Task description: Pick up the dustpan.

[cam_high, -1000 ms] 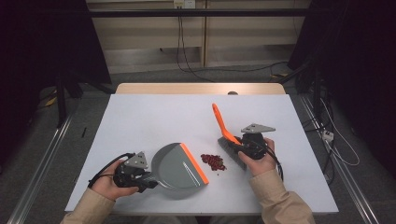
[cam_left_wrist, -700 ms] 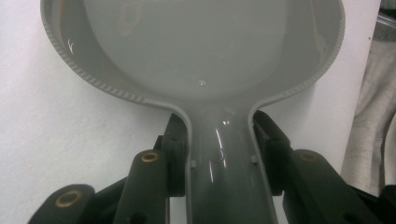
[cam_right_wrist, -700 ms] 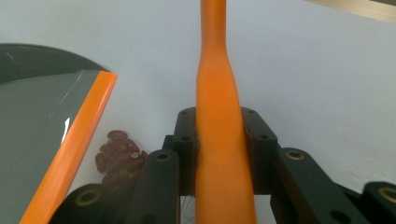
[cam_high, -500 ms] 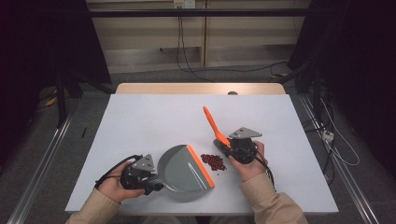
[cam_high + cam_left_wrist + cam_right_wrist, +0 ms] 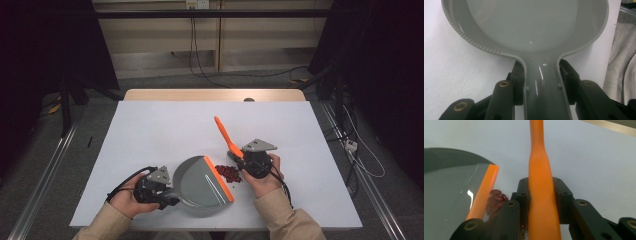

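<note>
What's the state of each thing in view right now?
Dustpan: flat on the table, orange lip facing the beans.
Brush: handle clamped, slanting away from the person.
Beans: piled on the table against the lip, not in the pan.
Left tongs: shut on the dustpan handle.
Right tongs: shut on the brush handle.

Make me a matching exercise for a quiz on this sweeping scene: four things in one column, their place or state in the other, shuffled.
Things:
1. grey dustpan
2. orange brush
3. red beans
4. white table

Places or states:
A. handle clamped in the right gripper
B. lying in a small heap beside the pan's orange lip
C. handle clamped in the left gripper
D. bearing everything else

Pairs: 1-C, 2-A, 3-B, 4-D
</note>
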Demonstrator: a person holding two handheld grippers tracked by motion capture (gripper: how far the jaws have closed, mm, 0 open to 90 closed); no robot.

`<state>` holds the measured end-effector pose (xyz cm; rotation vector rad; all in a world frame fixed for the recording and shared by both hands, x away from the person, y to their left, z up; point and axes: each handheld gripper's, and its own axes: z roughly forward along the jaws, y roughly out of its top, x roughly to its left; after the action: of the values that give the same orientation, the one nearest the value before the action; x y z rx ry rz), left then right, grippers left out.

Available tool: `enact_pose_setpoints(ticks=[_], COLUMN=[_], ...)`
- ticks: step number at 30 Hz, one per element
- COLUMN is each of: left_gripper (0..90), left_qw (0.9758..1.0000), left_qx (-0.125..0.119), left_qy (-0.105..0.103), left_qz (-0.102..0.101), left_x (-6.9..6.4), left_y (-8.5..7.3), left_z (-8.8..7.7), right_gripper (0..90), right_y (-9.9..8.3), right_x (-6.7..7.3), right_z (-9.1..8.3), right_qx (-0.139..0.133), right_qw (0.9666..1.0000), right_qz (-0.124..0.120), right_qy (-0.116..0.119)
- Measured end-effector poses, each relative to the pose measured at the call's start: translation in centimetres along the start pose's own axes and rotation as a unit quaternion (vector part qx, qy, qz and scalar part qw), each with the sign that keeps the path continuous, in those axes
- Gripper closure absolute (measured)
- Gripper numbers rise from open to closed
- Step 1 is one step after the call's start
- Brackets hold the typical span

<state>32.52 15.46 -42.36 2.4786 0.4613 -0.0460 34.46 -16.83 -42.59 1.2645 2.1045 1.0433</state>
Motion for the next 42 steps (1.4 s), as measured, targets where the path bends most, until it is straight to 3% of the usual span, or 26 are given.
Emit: enact_pose_setpoints(ticks=[6, 8, 9, 12, 14, 21, 22, 23, 25, 26, 27, 42], left_gripper=[63.2, 63.1, 63.1, 63.1, 63.1, 62.9, 62.8, 62.7, 62.7, 62.7, 62.7, 62.7], left_qw=[1.0, 0.9996, 0.9997, 0.9999, 0.9998, 0.9998, 0.9997, 0.9996, 0.9996, 0.9995, 0.9996, 0.9994], left_qx=[0.002, -0.01, -0.003, 0.012, 0.006, 0.01, 0.022, 0.026, 0.024, 0.009, 0.02, 0.013], left_qy=[-0.003, -0.005, 0.003, -0.006, -0.006, -0.012, -0.01, -0.011, -0.011, -0.013, -0.014, -0.021], left_qz=[-0.005, -0.025, -0.024, -0.006, -0.015, -0.015, 0.0, 0.0, -0.005, -0.027, -0.017, -0.026], left_x=[0.0, -0.2, -0.3, 0.0, -0.1, 0.1, 0.2, 0.3, 0.2, 0.0, 0.1, 0.2], left_y=[0.1, 0.2, 0.2, 0.4, 0.4, 0.3, 0.3, 0.3, 0.2, 0.2, 0.2, 0.2], left_z=[0.3, 0.5, 0.5, 0.4, 0.6, 0.8, 0.8, 0.8, 1.0, 1.1, 1.0, 1.1], right_gripper=[70.7, 70.6, 70.6, 70.5, 70.4, 70.3, 70.3, 70.3, 70.3, 70.3, 70.3, 70.0], right_y=[-0.1, -0.1, -0.1, -0.2, -0.1, -0.2, -0.2, -0.2, -0.2, -0.2, -0.2, -0.2], right_x=[0.4, 0.5, 0.5, 0.7, 0.8, 0.9, 0.9, 0.9, 1.0, 1.0, 1.0, 1.9], right_z=[0.0, -0.1, -0.1, -0.1, -0.1, -0.1, -0.1, -0.1, -0.1, -0.1, -0.1, 0.0], right_qx=[0.001, 0.001, 0.0, 0.0, 0.0, -0.002, -0.001, -0.001, -0.001, -0.001, -0.001, -0.001], right_qw=[1.0, 1.0, 1.0, 1.0, 1.0, 0.9999, 0.9999, 0.9999, 1.0, 1.0, 1.0, 0.9995], right_qz=[0.005, 0.009, 0.008, 0.009, 0.008, 0.011, 0.011, 0.011, 0.008, 0.008, 0.008, 0.028], right_qy=[-0.001, 0.001, 0.0, -0.001, 0.001, 0.002, 0.002, 0.003, 0.002, 0.001, 0.001, 0.011])
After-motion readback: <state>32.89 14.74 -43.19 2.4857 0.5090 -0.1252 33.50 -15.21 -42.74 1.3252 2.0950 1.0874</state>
